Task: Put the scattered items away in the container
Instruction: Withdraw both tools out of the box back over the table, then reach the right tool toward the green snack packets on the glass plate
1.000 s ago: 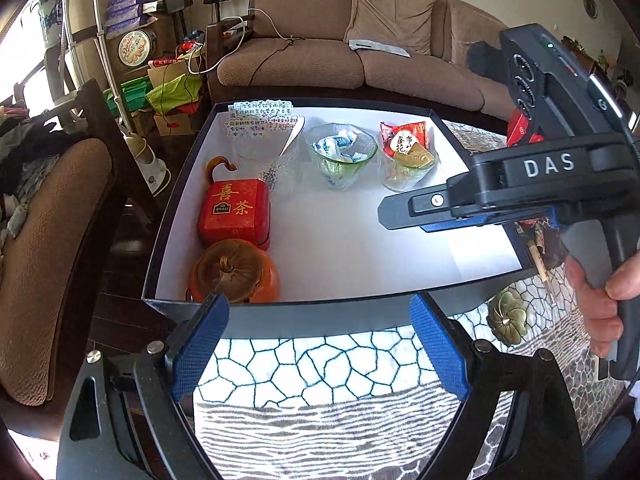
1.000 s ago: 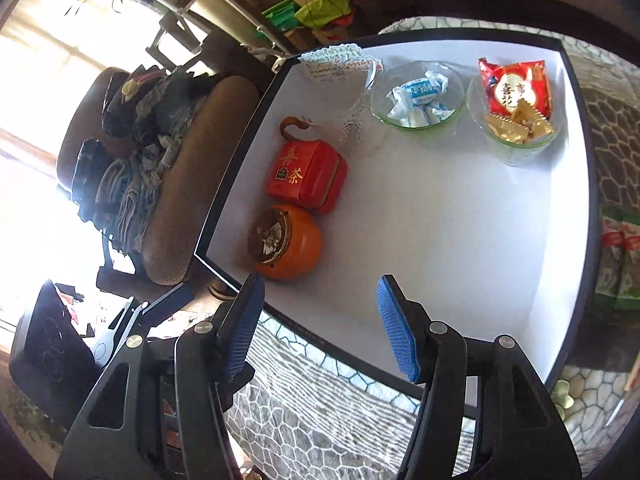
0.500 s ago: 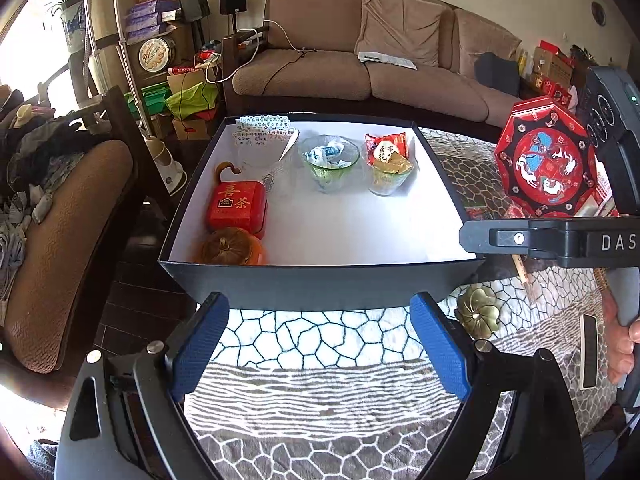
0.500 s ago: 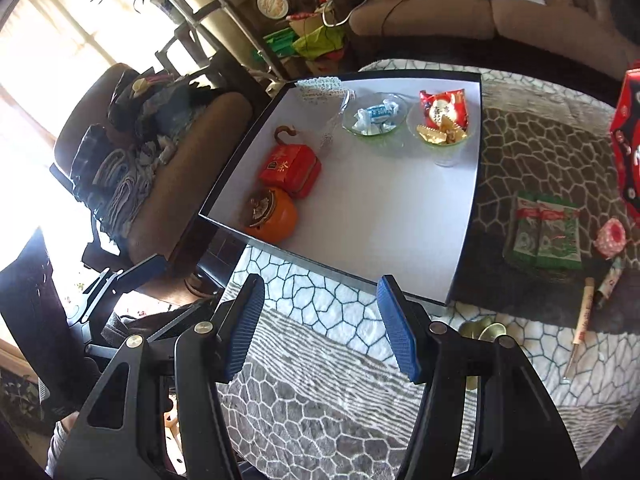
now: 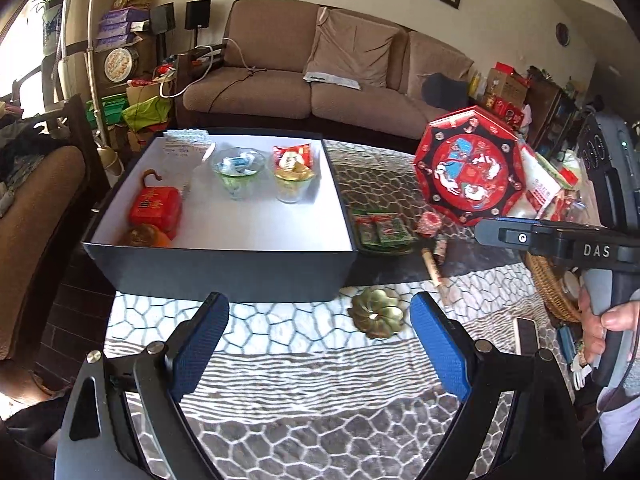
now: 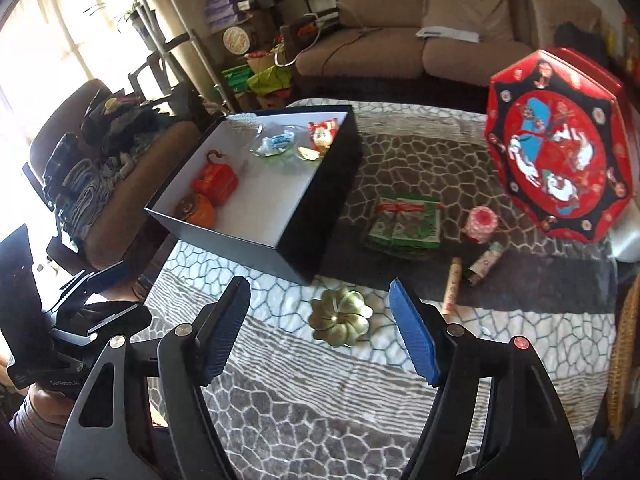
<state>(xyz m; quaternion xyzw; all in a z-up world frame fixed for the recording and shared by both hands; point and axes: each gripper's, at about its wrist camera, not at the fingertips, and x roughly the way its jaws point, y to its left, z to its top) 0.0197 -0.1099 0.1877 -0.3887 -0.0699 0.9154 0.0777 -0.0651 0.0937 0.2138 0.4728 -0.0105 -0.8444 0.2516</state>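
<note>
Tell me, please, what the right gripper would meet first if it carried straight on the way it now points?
Most likely the brass flower-shaped dish, which lies on the patterned tablecloth between and just beyond the open jaws of the right gripper. Depth is hard to judge, so it might touch the cloth just short of the dish.

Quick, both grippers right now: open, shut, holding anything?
Left gripper: open, empty.
Right gripper: open, empty, jaws just widened.
</note>
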